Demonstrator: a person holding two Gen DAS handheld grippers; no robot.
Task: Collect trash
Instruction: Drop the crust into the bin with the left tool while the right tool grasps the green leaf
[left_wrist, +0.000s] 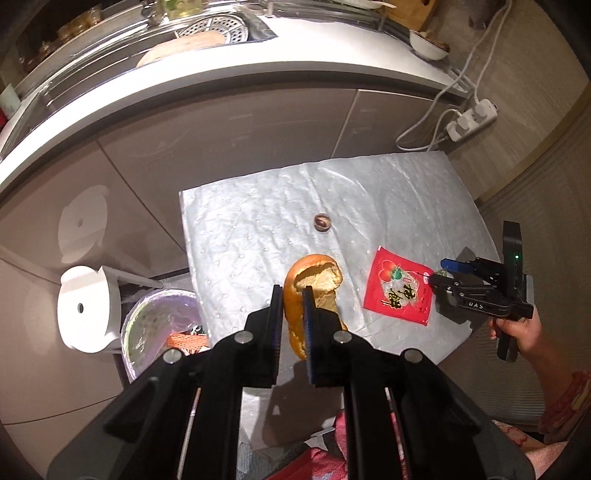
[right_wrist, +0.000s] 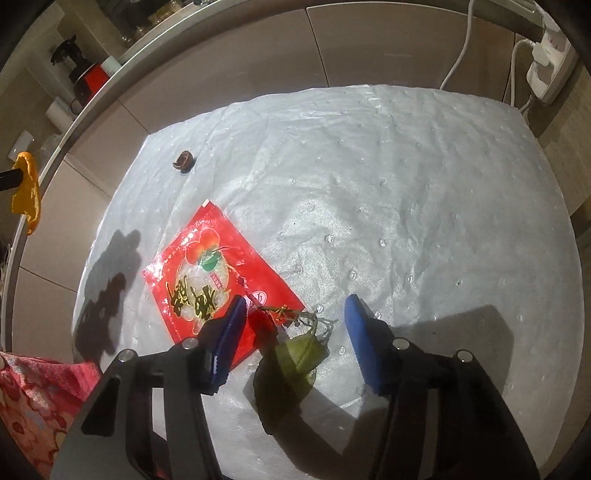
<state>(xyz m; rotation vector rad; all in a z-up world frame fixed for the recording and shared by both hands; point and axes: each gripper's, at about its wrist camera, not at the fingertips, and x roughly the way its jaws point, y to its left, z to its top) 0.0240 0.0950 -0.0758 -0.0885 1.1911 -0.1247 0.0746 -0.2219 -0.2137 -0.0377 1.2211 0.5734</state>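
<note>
Left gripper (left_wrist: 291, 306) jaws clamp the orange peel (left_wrist: 312, 280), lifted above the table (left_wrist: 240, 221) near its left edge; carry it over the lined bin (left_wrist: 162, 332). Right gripper (right_wrist: 295, 314) jaws half-wide, straddling the green scrap (right_wrist: 301, 354) by the red wrapper (right_wrist: 207, 273); close squarely, avoid wrapper.

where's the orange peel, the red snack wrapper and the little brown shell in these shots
orange peel (left_wrist: 295, 291): left wrist view, outer rind beside the pads
red snack wrapper (right_wrist: 207, 273): right wrist view, printed middle
brown shell (left_wrist: 322, 222): left wrist view, its centre, lying on the white mat
</note>
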